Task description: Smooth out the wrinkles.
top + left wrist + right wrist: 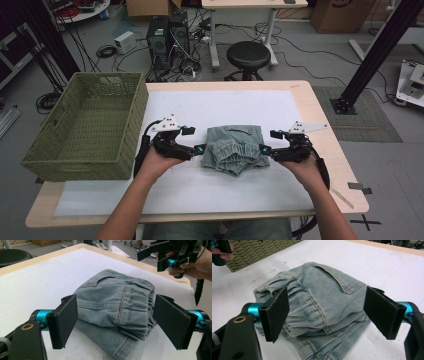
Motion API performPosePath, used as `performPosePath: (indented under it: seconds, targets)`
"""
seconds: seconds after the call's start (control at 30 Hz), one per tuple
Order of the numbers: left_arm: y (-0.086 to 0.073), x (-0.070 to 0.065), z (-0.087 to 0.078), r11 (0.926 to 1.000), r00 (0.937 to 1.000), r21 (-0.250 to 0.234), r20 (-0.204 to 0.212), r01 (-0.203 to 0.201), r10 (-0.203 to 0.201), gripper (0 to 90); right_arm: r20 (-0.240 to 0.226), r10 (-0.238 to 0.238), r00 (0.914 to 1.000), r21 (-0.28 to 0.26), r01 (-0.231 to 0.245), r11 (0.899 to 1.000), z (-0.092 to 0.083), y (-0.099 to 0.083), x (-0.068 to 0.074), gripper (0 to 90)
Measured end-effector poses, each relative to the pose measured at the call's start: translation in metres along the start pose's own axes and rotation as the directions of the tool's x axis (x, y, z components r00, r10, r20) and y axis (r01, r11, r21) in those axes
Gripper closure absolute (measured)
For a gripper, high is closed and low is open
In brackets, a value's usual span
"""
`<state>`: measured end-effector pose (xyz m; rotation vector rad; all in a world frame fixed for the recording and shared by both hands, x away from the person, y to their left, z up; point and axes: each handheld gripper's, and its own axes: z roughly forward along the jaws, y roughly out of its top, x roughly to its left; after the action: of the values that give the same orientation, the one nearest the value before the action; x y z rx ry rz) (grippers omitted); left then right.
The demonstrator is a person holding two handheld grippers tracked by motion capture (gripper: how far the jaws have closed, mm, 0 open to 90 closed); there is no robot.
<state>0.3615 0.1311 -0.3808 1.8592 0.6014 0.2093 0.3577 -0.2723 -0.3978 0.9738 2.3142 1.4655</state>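
A folded pair of light blue jeans (232,147) lies on the white mat (200,185) in the middle of the table. My left gripper (194,140) sits at the bundle's left edge and my right gripper (269,141) at its right edge, both pointing inward. In the left gripper view the two black pads stand wide of the jeans (115,305), clear of the cloth on both sides, so that gripper (117,315) is open. In the right gripper view the jeans (319,300) lie between the spread pads of the open right gripper (325,312), untouched.
A green woven basket (107,77) stands on the table's left side, overhanging the edge. The wooden table rim (327,150) shows to the right of the mat. A black stool (248,54) and computer towers (167,37) are on the floor beyond.
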Motion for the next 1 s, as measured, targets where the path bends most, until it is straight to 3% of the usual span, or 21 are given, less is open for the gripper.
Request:
performPosePath:
  seconds: [0.63, 1.0]
  targets:
    - [-0.002, 0.006, -0.004, 0.9999, 1.0000, 0.005, -0.001, 0.009, -0.009, 20.2, 0.062, 0.014, 0.9980, -0.043, -0.012, 0.999, -0.016, 0.008, -0.008, 20.9]
    - [-0.005, 0.008, -0.002, 0.9996, 0.9998, 0.019, -0.008, 0.018, -0.018, 20.2, 0.070, 0.014, 0.9975, -0.061, -0.010, 0.998, -0.027, 0.010, -0.014, 20.9]
